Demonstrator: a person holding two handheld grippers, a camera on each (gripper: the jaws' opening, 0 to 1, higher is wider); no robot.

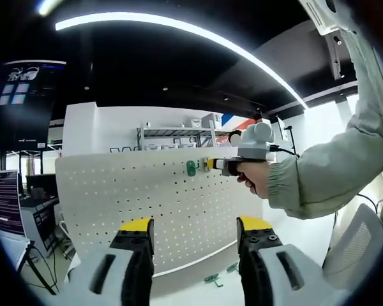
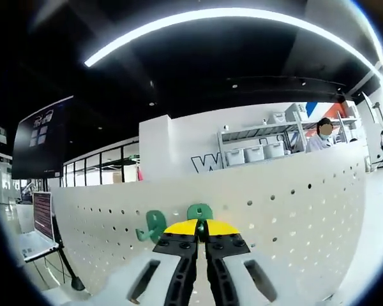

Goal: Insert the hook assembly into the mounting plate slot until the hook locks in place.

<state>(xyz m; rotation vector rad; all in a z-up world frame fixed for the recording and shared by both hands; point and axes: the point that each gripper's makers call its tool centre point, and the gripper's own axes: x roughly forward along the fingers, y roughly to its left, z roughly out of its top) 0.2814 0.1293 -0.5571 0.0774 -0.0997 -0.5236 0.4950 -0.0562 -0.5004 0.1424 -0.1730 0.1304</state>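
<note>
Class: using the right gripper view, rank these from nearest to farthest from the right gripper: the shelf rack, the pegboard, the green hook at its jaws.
1. Green hook, at the right gripper jaw tips.
2. Pegboard, just behind the hook.
3. Shelf rack, beyond the board, upper right.

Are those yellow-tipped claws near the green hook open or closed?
Closed: the right gripper has its yellow tips pressed together against a green hook at the pegboard.
</note>
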